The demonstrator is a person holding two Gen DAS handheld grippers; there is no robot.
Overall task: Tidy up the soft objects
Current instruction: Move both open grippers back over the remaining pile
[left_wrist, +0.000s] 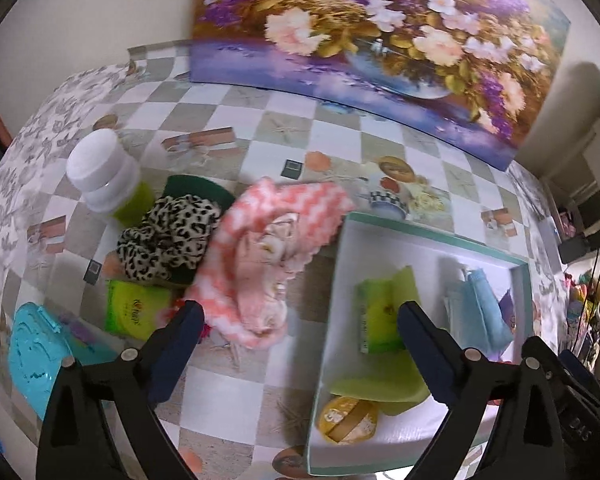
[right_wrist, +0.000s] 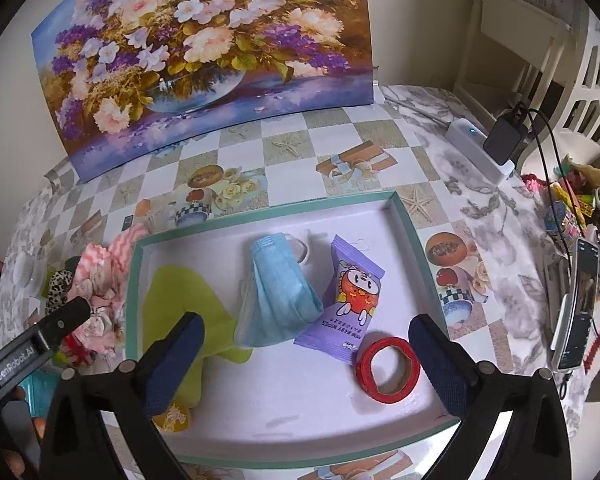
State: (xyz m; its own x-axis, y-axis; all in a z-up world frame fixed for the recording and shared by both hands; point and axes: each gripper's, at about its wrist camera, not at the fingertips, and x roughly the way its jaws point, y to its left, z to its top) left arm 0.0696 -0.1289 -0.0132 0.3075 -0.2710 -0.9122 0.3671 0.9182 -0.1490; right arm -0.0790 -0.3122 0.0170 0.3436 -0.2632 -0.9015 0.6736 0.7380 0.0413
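Note:
A white tray with a teal rim (right_wrist: 260, 208) holds a blue face mask (right_wrist: 276, 292), a purple wipes pack (right_wrist: 352, 296), a red tape roll (right_wrist: 388, 368), a lime cloth (right_wrist: 180, 300) and a yellow round item (right_wrist: 172, 416). My right gripper (right_wrist: 306, 324) hangs open above the mask and wipes, holding nothing. Left of the tray (left_wrist: 420, 232) lie a pink-and-white zigzag cloth (left_wrist: 260, 240), a leopard scrunchie (left_wrist: 168, 236) and a green tissue pack (left_wrist: 134, 312). My left gripper (left_wrist: 300, 312) stands open over the cloth's near end and the tray's left wall, empty.
A white-capped green bottle (left_wrist: 104, 176) and a turquoise case (left_wrist: 36, 352) stand at the left. A flower painting (right_wrist: 204, 60) leans against the wall behind. A power strip (right_wrist: 476, 144), cables and a phone (right_wrist: 580, 304) crowd the table's right edge.

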